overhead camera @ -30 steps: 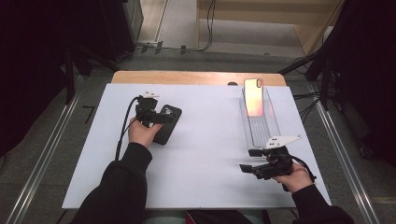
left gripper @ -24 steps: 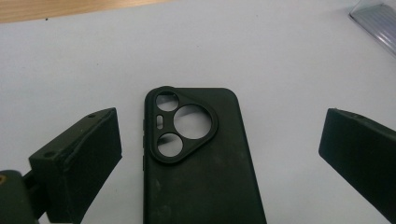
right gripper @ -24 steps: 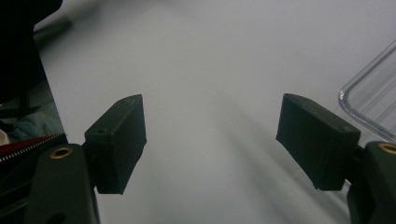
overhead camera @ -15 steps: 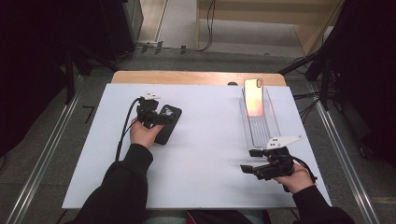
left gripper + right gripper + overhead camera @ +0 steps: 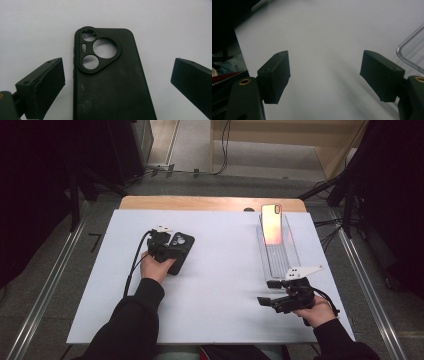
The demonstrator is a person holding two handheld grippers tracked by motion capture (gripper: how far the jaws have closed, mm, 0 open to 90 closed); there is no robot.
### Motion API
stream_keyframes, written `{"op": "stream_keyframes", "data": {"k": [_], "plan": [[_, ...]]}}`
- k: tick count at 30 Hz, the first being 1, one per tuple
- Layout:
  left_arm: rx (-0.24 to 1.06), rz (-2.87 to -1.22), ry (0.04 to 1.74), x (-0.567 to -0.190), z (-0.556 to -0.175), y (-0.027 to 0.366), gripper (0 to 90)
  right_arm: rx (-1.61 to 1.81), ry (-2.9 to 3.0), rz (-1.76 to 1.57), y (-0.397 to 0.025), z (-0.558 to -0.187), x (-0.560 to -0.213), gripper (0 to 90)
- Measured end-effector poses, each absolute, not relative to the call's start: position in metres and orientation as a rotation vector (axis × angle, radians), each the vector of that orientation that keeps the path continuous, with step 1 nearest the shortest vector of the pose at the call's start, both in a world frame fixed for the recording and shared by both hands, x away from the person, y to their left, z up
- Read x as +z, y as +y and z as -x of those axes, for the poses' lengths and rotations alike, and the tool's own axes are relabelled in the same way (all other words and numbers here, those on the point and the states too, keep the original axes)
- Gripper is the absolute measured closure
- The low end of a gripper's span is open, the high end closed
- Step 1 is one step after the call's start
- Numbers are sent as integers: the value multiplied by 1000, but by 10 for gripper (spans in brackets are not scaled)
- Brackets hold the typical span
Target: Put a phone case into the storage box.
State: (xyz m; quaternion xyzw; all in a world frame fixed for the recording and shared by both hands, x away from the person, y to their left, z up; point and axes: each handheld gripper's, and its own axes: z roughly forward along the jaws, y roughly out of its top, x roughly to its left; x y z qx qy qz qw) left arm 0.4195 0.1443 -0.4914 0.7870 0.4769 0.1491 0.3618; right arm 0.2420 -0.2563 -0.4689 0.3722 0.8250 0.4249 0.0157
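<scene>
A black phone case (image 5: 110, 80) lies flat on the white table with its camera cutouts facing up; in the high view the phone case (image 5: 179, 251) sits at the left. My left gripper (image 5: 167, 251) hovers over it, open, one jaw on each side of the case and touching neither (image 5: 117, 82). A phone with an orange-pink screen (image 5: 271, 223) leans upright at the far end of a clear tray (image 5: 280, 255). My right gripper (image 5: 267, 292) rests near the front right, open and empty (image 5: 324, 75), pointing left over bare table.
The clear tray's rim (image 5: 409, 55) lies just right of my right gripper. The white board (image 5: 225, 285) covers a wooden tabletop (image 5: 200, 203). Metal rails (image 5: 45, 290) run along both sides, and cables lie on the floor behind.
</scene>
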Motion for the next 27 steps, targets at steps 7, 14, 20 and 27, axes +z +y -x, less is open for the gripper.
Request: {"op": "stream_keyframes", "data": {"k": [7, 14, 20, 27], "plan": [[385, -2054, 1253, -504, -420, 145, 0, 1314, 2573, -1158, -256, -242, -470, 221], [451, -2100, 1226, -509, -417, 140, 0, 1309, 2576, -1163, -257, -243, -471, 221], [491, -2118, 1227, -511, -415, 137, 0, 1306, 2577, -1161, -256, -243, -470, 221], [527, -2134, 1237, -511, -414, 134, 8, 1302, 2569, -1168, -257, -243, -471, 220]]}}
